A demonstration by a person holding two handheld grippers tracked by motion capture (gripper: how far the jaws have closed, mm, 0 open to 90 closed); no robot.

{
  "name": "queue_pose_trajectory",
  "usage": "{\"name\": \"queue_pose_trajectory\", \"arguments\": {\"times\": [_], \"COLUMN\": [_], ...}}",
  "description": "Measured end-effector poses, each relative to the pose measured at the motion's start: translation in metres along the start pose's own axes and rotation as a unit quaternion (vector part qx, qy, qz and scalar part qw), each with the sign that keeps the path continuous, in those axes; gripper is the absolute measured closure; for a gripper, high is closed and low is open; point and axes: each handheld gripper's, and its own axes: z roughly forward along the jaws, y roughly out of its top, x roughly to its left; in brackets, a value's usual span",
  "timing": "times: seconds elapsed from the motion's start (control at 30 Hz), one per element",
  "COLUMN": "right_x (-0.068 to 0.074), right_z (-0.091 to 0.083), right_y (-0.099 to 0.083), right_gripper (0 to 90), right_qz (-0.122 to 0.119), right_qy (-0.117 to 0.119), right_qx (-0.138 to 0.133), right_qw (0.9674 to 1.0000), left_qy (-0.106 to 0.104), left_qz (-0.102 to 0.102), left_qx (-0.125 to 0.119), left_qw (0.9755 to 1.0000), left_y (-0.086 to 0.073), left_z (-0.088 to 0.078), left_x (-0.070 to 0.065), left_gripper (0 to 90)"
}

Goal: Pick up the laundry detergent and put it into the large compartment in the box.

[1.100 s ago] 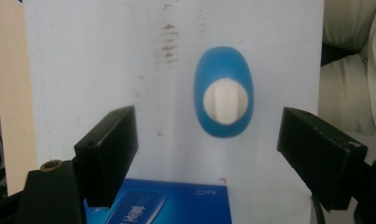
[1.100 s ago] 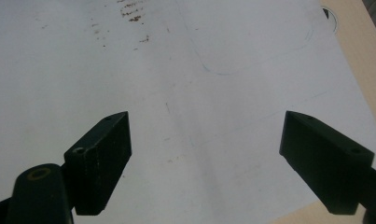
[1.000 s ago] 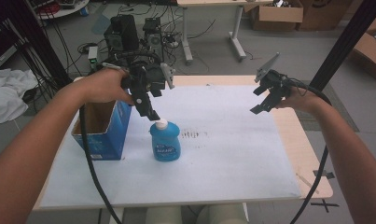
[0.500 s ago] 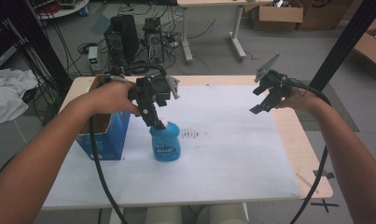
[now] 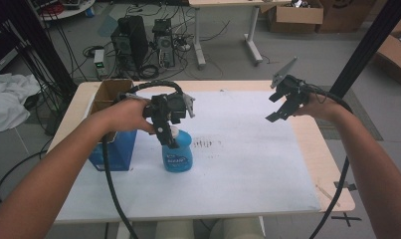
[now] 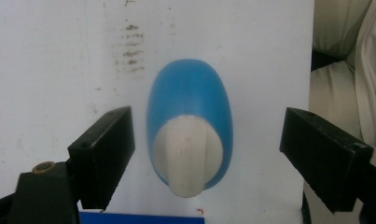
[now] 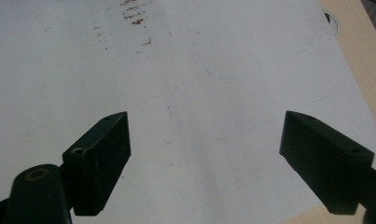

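Observation:
A blue bottle (image 5: 178,154) with a white cap stands upright on the white table cover, left of centre. My left gripper (image 5: 167,135) hangs directly above it, pointing down, open. In the left gripper view the bottle (image 6: 190,116) and its white cap (image 6: 189,158) sit between the spread jaws with a gap on each side. My right gripper (image 5: 282,104) is held in the air over the far right of the table, open, with nothing between its jaws. In the right gripper view my right gripper (image 7: 204,158) looks down on the bare white cover.
A blue cardboard box (image 5: 113,144) with an open top stands at the left edge, just left of the bottle. Brown smudges (image 5: 205,144) mark the white cover (image 5: 248,169) near the middle. Wooden table edge (image 5: 317,154) shows at the right.
My left gripper has moved right from over the box and now sits centred above the bottle's cap. The right gripper has stayed put.

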Motion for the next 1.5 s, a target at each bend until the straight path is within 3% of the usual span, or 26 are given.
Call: {"name": "queue_pose_trajectory", "arguments": {"times": [0.27, 1.0, 1.5], "right_x": [0.0, -0.002, -0.002], "right_z": [0.001, 0.003, 0.003], "right_y": [-0.001, -0.002, 0.0], "right_gripper": [16.3, 16.4, 16.5], "right_qz": [0.002, 0.004, 0.002], "right_qy": [0.001, 0.003, 0.003], "right_qx": [-0.003, -0.004, -0.005], "right_qw": [1.0, 1.0, 1.0], "left_qy": [0.003, 0.004, -0.002], "left_qz": [-0.013, -0.011, -0.011], "left_qx": [0.005, 0.028, 0.03], "left_qw": [0.9999, 0.9995, 0.9995], "left_y": [-0.004, -0.004, -0.005], "left_z": [0.014, 0.039, 0.039], "left_x": [0.005, 0.009, 0.01], "left_gripper": [18.5, 19.2, 27.7]}}
